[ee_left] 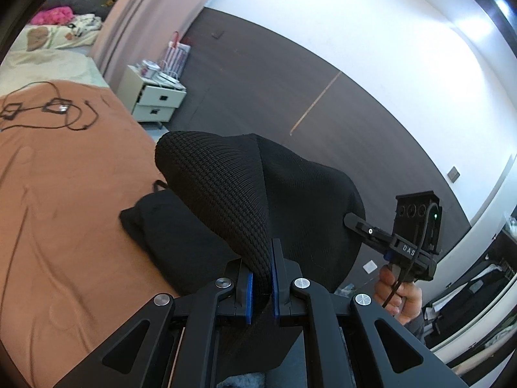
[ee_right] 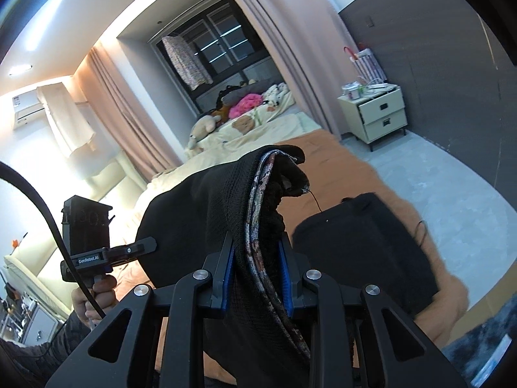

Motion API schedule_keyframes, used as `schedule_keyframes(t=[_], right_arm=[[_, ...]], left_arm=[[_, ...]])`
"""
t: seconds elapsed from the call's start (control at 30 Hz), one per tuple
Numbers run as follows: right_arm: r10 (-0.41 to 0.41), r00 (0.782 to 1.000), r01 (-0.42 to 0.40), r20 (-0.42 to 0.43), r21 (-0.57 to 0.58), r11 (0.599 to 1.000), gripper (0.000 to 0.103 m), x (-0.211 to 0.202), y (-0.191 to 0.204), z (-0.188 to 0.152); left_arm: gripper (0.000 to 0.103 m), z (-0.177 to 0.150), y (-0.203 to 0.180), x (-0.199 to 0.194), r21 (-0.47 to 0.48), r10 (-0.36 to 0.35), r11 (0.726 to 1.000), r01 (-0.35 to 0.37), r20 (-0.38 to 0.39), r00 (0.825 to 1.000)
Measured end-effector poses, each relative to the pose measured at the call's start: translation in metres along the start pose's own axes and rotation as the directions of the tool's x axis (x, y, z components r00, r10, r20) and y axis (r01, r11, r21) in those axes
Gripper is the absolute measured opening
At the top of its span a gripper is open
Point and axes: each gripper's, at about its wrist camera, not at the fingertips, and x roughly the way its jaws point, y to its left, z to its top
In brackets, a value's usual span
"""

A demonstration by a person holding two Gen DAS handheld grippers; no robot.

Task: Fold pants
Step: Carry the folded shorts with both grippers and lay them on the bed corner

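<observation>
Left gripper (ee_left: pixel 262 286) pinches one edge of the black pants (ee_left: pixel 245 194); right gripper (ee_right: pixel 257 278) clamps a thicker bunch of the same cloth. The pants hang between them above the orange bed (ee_left: pixel 64 194), likely so a fold can be laid. A folded black garment (ee_right: pixel 362 245) lies below.

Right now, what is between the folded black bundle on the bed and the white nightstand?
In the right wrist view, only the orange blanket and bare grey floor separate the black bundle from the nightstand.
</observation>
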Motion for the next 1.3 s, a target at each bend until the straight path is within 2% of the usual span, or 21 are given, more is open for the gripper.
schedule_keyframes(t=[0.37, 0.57, 0.7, 0.93, 0.97, 1.0, 1.03, 1.07, 1.1, 1.13, 1.17, 1.23, 1.3], right_arm=[[-0.054, 0.998, 0.054, -0.02, 0.038, 0.998, 0.021, -0.006, -0.013, -0.008], [-0.072, 0.997, 0.073, -0.031, 0.059, 0.996, 0.021, -0.01, -0.012, -0.01], [-0.094, 0.994, 0.098, -0.054, 0.077, 0.992, 0.021, -0.006, -0.011, -0.009], [-0.102, 0.991, 0.108, -0.091, 0.07, 0.992, 0.021, 0.014, 0.003, 0.006], [-0.101, 0.991, 0.108, -0.089, 0.067, 0.992, 0.021, 0.019, 0.007, 0.011], [-0.106, 0.991, 0.112, -0.085, 0.064, 0.992, 0.021, 0.021, 0.007, 0.012], [-0.129, 0.988, 0.133, -0.081, 0.052, 0.99, 0.023, 0.027, 0.011, 0.015], [-0.178, 0.98, 0.183, -0.086, 0.05, 0.982, 0.028, 0.035, 0.012, 0.017], [-0.23, 0.967, 0.237, -0.105, 0.056, 0.97, 0.033, 0.042, 0.01, 0.017], [-0.267, 0.955, 0.277, -0.132, 0.059, 0.959, 0.048, 0.05, 0.007, 0.014], [-0.298, 0.942, 0.31, -0.157, 0.059, 0.949, 0.059, 0.054, 0.007, 0.012], [-0.333, 0.925, 0.348, -0.184, 0.056, 0.936, 0.062, 0.055, 0.009, 0.007], [-0.321, 0.927, 0.336, -0.193, 0.053, 0.94, 0.062, 0.05, 0.015, 0.002]], left_arm=[[0.009, 0.009, 0.01, 0.074, -0.01, -0.038, 0.999, 0.038, -0.069, 0.997], [0.009, 0.0, 0.02, 0.105, -0.037, -0.06, 0.998, 0.057, -0.098, 0.993], [0.009, 0.0, 0.031, 0.116, -0.06, -0.064, 0.997, 0.058, -0.104, 0.992], [0.009, 0.003, 0.049, 0.112, -0.061, -0.035, 0.998, 0.029, -0.091, 0.995], [0.009, 0.004, 0.054, 0.111, -0.064, -0.029, 0.998, 0.023, -0.085, 0.996], [0.009, 0.005, 0.061, 0.111, -0.07, 0.01, 0.997, -0.016, -0.086, 0.996], [0.01, 0.005, 0.066, 0.112, -0.078, 0.05, 0.995, -0.058, -0.096, 0.994], [0.01, 0.004, 0.076, 0.117, -0.096, 0.1, 0.989, -0.111, -0.12, 0.988], [0.01, 0.0, 0.086, 0.121, -0.129, 0.119, 0.982, -0.138, -0.146, 0.982], [0.01, -0.003, 0.095, 0.124, -0.159, 0.12, 0.976, -0.147, -0.164, 0.979], [0.012, -0.007, 0.103, 0.127, -0.18, 0.123, 0.971, -0.156, -0.181, 0.976], [0.027, -0.014, 0.113, 0.127, -0.195, 0.15, 0.962, -0.19, -0.203, 0.968], [0.032, -0.02, 0.119, 0.122, -0.213, 0.142, 0.96, -0.184, -0.198, 0.97]])
